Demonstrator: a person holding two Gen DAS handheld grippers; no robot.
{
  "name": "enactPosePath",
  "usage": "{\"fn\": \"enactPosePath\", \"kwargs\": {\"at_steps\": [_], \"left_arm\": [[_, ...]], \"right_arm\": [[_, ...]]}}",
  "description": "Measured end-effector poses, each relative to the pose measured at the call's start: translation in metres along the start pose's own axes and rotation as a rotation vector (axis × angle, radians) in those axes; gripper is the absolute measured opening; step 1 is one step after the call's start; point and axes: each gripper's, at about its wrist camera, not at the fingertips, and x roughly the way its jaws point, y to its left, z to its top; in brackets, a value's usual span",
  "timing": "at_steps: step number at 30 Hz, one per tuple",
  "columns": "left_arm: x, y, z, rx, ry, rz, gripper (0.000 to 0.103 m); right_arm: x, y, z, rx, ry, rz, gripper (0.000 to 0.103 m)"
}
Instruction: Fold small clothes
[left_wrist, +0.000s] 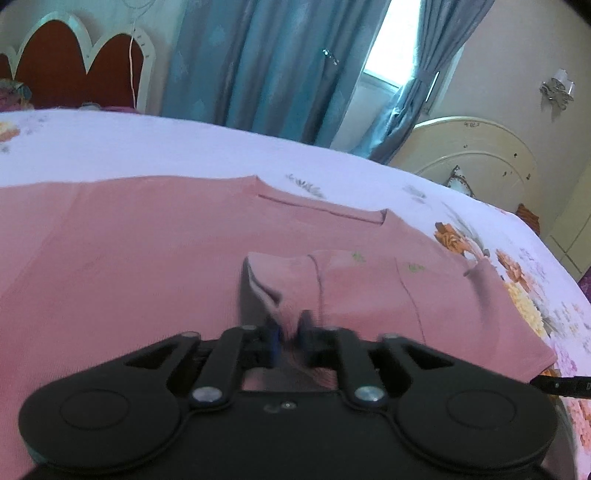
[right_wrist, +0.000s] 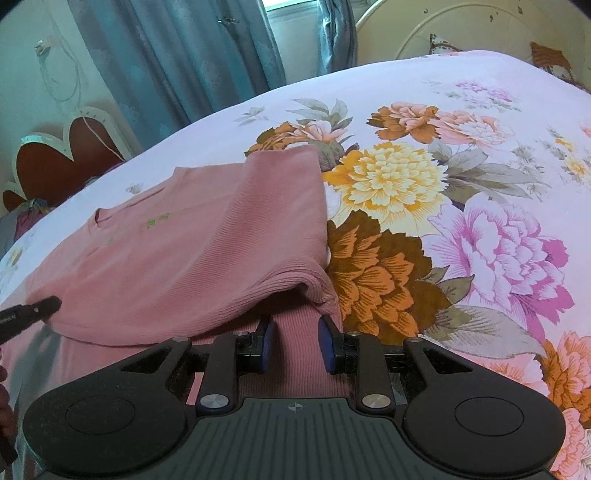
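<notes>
A pink ribbed garment lies spread on the floral bedsheet, its neckline toward the far side. My left gripper has its blue pads close together on a raised fold of this fabric, which tents up just ahead of them. In the right wrist view the pink garment is folded over on itself, with small green marks on it. My right gripper has a strip of the ribbed cloth filling the gap between its pads, and the folded edge hangs over just beyond them. The left gripper's black finger shows at the left edge.
The bedsheet with large printed flowers stretches to the right of the garment. Blue curtains and a window stand behind the bed. A red and white headboard is at the far left, a cream one at the right.
</notes>
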Motion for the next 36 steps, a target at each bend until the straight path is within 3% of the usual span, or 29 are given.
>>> {"fn": "enactPosePath", "kwargs": {"at_steps": [2, 4, 6, 9, 14, 16, 20, 21, 22, 24, 26, 29, 30, 31, 34, 36], "left_arm": [[0.006, 0.003, 0.004, -0.001, 0.017, -0.004, 0.044], [0.011, 0.011, 0.008, -0.045, 0.024, -0.04, 0.049], [0.018, 0.019, 0.013, -0.104, 0.048, -0.074, 0.044], [0.027, 0.023, 0.019, -0.129, 0.077, -0.113, 0.004], [0.0, 0.019, 0.025, -0.089, -0.071, -0.08, 0.004], [0.005, 0.019, 0.023, -0.049, -0.05, -0.046, 0.004], [0.011, 0.026, 0.013, -0.071, -0.012, -0.035, 0.005], [0.01, 0.025, 0.013, -0.068, -0.018, -0.033, 0.012], [0.009, 0.024, 0.013, -0.064, -0.027, -0.014, 0.032], [0.012, 0.026, 0.017, -0.05, -0.042, -0.012, 0.05], [0.021, 0.029, 0.024, -0.062, -0.019, -0.036, 0.05], [0.041, 0.033, 0.034, -0.095, 0.056, -0.079, 0.041], [0.044, 0.034, 0.036, -0.098, 0.057, -0.093, 0.016], [0.045, 0.033, 0.038, -0.099, 0.056, -0.128, 0.005], [0.02, 0.031, 0.032, -0.092, -0.101, -0.115, 0.005], [0.011, 0.031, 0.024, -0.076, -0.133, -0.059, 0.005]], "right_arm": [[0.0, 0.0, 0.0, -0.004, 0.001, -0.002, 0.028], [0.0, 0.0, 0.001, -0.004, 0.001, -0.002, 0.028], [-0.003, -0.002, 0.001, 0.019, -0.015, 0.001, 0.028], [-0.005, -0.002, 0.004, 0.028, -0.053, -0.021, 0.028], [0.0, -0.001, 0.007, -0.005, -0.032, -0.051, 0.028], [0.003, -0.004, 0.004, -0.02, -0.01, -0.081, 0.028], [-0.012, -0.014, 0.002, 0.013, -0.044, -0.049, 0.028], [-0.019, -0.015, 0.003, 0.015, -0.07, -0.04, 0.028], [-0.024, -0.016, 0.005, 0.02, -0.092, -0.035, 0.028], [-0.027, -0.02, 0.014, 0.037, -0.129, -0.019, 0.028], [-0.021, -0.024, 0.028, 0.056, -0.135, -0.004, 0.028], [-0.002, -0.029, 0.05, 0.077, -0.136, 0.022, 0.028], [0.005, -0.029, 0.057, 0.079, -0.13, 0.029, 0.028], [0.012, -0.029, 0.06, 0.078, -0.124, 0.034, 0.028], [0.04, -0.026, 0.063, 0.043, -0.044, 0.011, 0.028], [0.047, -0.028, 0.058, 0.027, -0.018, -0.008, 0.028]]}}
